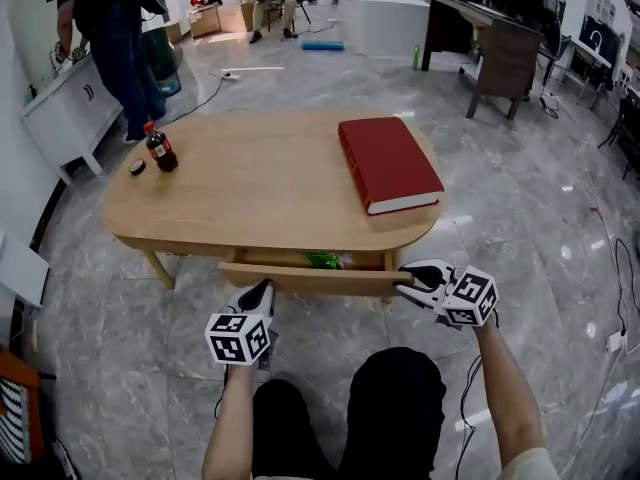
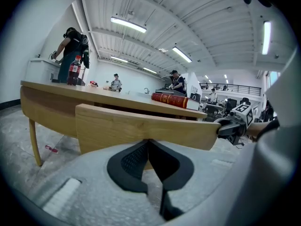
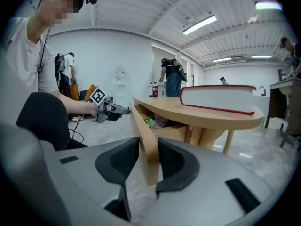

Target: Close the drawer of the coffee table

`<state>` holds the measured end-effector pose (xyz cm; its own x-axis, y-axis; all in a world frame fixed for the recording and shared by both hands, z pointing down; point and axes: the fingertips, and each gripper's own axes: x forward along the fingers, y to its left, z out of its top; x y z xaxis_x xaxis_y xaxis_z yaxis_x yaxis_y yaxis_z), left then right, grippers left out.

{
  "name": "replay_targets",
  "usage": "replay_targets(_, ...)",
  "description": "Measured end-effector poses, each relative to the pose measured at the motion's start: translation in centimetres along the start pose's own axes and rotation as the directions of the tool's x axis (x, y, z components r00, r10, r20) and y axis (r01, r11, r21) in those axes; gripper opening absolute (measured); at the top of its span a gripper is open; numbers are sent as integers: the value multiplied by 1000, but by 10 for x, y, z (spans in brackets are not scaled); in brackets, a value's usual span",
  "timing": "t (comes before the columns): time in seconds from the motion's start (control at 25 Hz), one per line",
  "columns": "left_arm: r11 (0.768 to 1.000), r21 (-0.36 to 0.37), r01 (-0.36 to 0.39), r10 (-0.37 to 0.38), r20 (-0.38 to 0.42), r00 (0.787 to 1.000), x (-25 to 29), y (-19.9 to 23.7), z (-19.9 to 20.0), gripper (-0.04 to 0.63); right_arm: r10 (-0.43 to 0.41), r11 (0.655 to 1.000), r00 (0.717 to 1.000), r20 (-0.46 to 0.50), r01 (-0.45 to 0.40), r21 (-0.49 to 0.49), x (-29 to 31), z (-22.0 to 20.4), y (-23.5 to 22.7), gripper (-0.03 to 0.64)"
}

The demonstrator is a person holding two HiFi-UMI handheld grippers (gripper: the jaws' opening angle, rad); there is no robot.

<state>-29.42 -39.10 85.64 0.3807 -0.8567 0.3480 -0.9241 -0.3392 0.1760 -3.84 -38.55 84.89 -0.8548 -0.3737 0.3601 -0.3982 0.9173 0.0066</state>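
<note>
My left gripper (image 1: 264, 288) has its jaws together, tips at the front of the open drawer (image 1: 320, 279) just ahead. My right gripper (image 1: 403, 281) stands open, with the front's end between its jaws.

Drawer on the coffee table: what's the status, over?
Left gripper shut, tips at the drawer front. Right gripper open, straddling its end. Drawer partly open. Green item inside, nothing seen blocking.

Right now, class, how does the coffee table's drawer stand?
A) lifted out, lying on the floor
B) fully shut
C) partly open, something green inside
C: the front of the drawer stands out from the edge of the coffee table, and a green item shows in the gap behind it.
</note>
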Motion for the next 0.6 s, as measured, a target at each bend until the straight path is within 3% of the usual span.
replay_targets(0.28,1000,-11,-7,7,22,1000,19,7,8,9,-177,979,983,44,171,113,-8,-28,-27,113)
replay_targets(0.48,998,-51,-27,30,59,998,31,11,12,10,-329,937,944,34,322,139,-4,-25,-41,116)
replay_targets(0.6,997,-66,-32,37,71,997,38,11,13,10,-376,917,926,26,368,156,-6,-26,-46,118)
